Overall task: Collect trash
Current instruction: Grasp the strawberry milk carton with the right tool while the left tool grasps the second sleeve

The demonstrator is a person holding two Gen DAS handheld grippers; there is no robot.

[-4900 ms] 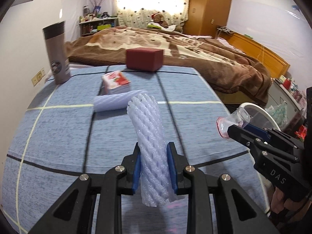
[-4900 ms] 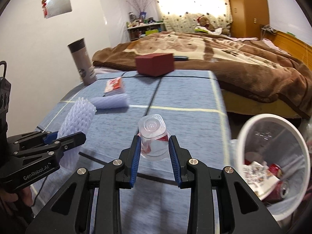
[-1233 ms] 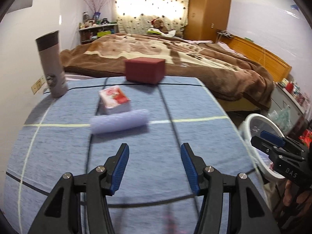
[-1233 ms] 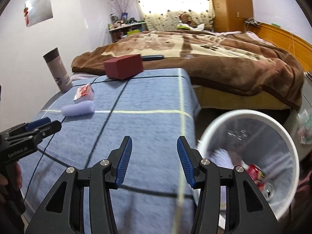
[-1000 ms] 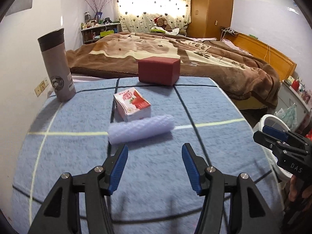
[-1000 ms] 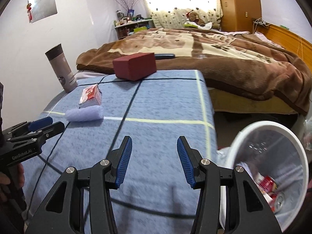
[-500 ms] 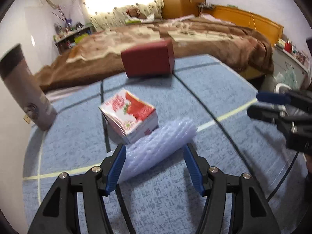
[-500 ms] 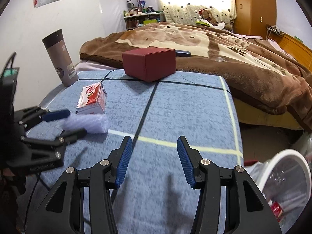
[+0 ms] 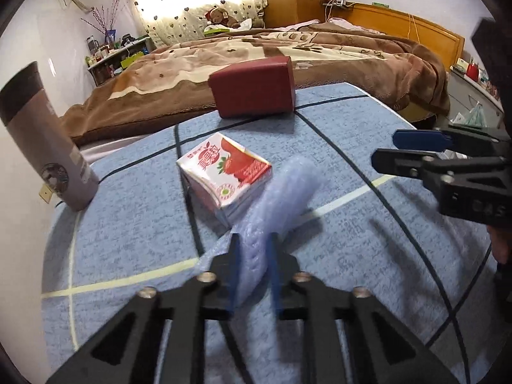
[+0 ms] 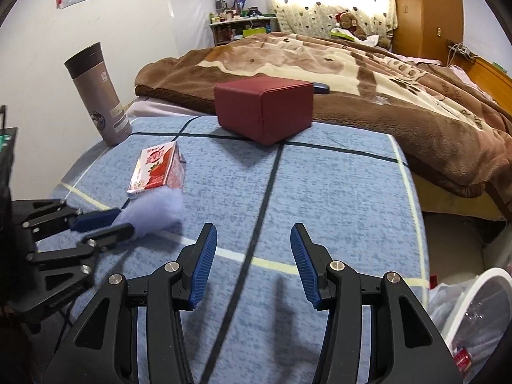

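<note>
the counter (image 10: 336, 192) is covered in blue-grey mottled cloth crossed by dark and pale yellow lines, and it stands against a bed with a brown patterned blanket (image 10: 368, 73); beyond are a bright dotted curtain, a wooden wardrobe and a cluttered shelf. on the far edge sits a dark red box (image 10: 264, 108), and a tall brown thermos (image 10: 97, 96) stands at the far left corner by the wall. a red and white strawberry milk carton (image 9: 224, 172) lies near the middle-left, and the pale foam net sleeve (image 9: 281, 192) lies just beside it, one end angled up past the carton's corner.

the left tool (image 9: 252, 268) is clenched on the near end of the foam net sleeve, which looks squeezed between the blue pads. the right tool (image 10: 252, 262) hangs released with nothing between its pads, over bare cloth on the right half of the counter, which is wide open up to the right edge. a white trash bin (image 10: 473, 291) stands below that edge, lined with clear plastic.

the bin is cut off by the frame, its contents mostly unclear. the sleeve and left pads are motion-blurred, so the exact contact is hard to make out.
</note>
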